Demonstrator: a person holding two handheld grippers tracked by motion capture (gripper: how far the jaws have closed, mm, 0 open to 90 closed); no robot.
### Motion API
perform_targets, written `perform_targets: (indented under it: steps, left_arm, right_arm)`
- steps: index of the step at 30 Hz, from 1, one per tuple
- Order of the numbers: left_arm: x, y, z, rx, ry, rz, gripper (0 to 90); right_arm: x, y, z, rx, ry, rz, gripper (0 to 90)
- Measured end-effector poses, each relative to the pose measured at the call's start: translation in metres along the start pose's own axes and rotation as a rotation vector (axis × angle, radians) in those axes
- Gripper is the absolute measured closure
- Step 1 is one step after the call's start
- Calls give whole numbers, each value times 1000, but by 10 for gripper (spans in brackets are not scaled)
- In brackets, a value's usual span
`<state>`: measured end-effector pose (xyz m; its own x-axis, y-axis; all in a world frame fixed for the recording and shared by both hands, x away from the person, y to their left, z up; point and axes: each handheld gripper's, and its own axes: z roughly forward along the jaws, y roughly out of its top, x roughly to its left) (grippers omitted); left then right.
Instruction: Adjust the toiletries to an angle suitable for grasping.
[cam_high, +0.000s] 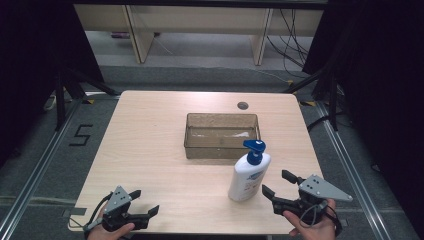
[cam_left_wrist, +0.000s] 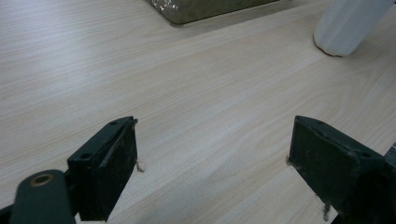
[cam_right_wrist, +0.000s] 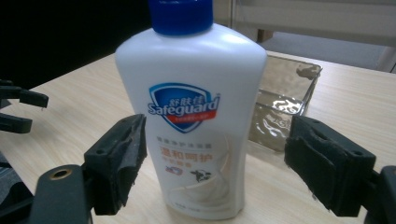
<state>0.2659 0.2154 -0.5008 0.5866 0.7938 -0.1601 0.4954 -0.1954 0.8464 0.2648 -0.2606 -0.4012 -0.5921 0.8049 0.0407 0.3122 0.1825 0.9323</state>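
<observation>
Upright just right of the high view's centre, the white soap bottle (cam_high: 248, 176) with its blue pump cap stands on the wooden table (cam_high: 150, 150). Directly right of it at lower right, the right gripper (cam_high: 276, 184) points at it, jaws spread wide and holding nothing. Above the bottle, mid-frame, sits a clear plastic bin (cam_high: 222, 135). Far off at lower left, the left gripper (cam_high: 144, 201) hovers, jaws wide apart and empty.
</observation>
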Motion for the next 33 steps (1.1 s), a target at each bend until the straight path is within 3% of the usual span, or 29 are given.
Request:
perform_targets:
  steps: [2,7,9,10,13,26,27,28,30,32,33]
  left_arm:
    - [0,0,0,-2,0,-4,148]
    - [0,0,0,1,-1,1,148]
    - [0,0,0,1,-1,1,148]
    - [0,0,0,2,-1,1,148]
    - [0,0,0,4,0,2,148]
    - [0,0,-1,3,-1,2,148]
    - [0,0,0,0,-3,-2,148]
    - [0,0,-1,5,-1,2,148]
    - [0,0,-1,4,0,2,148]
    - [-1,0,0,3,0,-1,148]
    - [0,0,0,8,0,5,148]
  right_arm:
    - [4,3,-1,5,2,12,214]
    - [4,12,-3,-21,4,-14,216]
    - [7,16,-4,-10,7,15,220]
    - [6,17,-2,-31,7,-17,224]
    - [7,24,-3,-30,6,-34,228]
    - [13,49,5,-63,25,-50,251]
    - [14,50,7,-70,41,-30,252]
    - [12,51,7,-71,27,-55,254]
    - [13,52,8,-75,40,-31,258]
    - [12,54,9,-75,28,-49,263]
    - [13,55,10,-73,42,-31,267]
